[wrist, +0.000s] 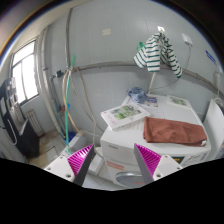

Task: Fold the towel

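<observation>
A rust-brown towel [175,130] lies folded flat on a white table [192,146], beyond my right finger. My gripper [114,160] is held well above and short of it, its two fingers with magenta pads [80,158] spread wide apart and nothing between them. Between the fingers I see only a white box-like object [118,160] with a label and a grey round rim below it.
A book or flat box [124,114] with a green cover lies on the table left of the towel. A green-and-white striped cloth [158,52] hangs on the wall above. A window [25,72] is at the left, with green cords hanging beside it.
</observation>
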Available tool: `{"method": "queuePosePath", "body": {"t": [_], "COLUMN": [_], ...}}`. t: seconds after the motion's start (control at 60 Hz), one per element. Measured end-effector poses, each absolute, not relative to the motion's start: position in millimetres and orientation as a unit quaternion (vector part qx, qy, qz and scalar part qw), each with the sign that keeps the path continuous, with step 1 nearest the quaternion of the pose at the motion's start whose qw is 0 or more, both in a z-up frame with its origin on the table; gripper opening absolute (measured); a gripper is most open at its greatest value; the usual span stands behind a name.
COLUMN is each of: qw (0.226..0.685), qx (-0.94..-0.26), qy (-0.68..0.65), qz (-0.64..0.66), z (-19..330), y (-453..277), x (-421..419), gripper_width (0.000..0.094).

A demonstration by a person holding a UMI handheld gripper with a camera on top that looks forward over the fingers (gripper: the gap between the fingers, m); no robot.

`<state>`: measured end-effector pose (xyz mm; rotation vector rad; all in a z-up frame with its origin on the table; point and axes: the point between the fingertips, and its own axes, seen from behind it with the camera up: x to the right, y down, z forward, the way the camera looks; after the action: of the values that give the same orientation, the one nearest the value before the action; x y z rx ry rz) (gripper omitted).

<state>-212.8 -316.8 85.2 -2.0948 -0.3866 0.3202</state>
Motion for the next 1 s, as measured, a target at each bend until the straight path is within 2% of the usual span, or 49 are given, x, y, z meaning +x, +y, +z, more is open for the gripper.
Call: {"method": "queuePosePath", "body": {"t": [0.133, 0.333, 0.433, 0.467, 0.5, 0.55, 0.567, 0.633, 0.817, 1.0], "qw": [0.473, 0.481, 0.463, 0.452, 0.461, 0.461, 0.461, 0.466, 0.461, 0.508], "qx": [-0.867, -0.871, -0.88, -0.885, -0.88, -0.878, -0.878, -0.875, -0.872, -0.846], "qy": [-0.132, -0.095, -0.104, -0.11, -0.111, -0.114, -0.116, -0.128, -0.147, -0.112], "qz": [0.08, 0.025, 0.026, 0.026, 0.043, 0.061, 0.061, 0.029, 0.075, 0.119], "z": [63.5, 28.7, 3.4, -8.1, -5.9, -8.2, -8.6, -8.4, -2.1, 74.2], "y": [-278.9, -173.7, -142.6, -138.5, -132.6, -131.8, -131.8, -125.0, -128.9, -122.3], "x": [-185.1, -143.1, -137.0, -134.8, -140.8, -145.0, -144.0, -125.6, -131.9, -77.2], "gripper_width": [0.0831, 0.0826, 0.0792, 0.0749, 0.0728, 0.058, 0.0433, 0.0049, 0.0017, 0.0018]}}
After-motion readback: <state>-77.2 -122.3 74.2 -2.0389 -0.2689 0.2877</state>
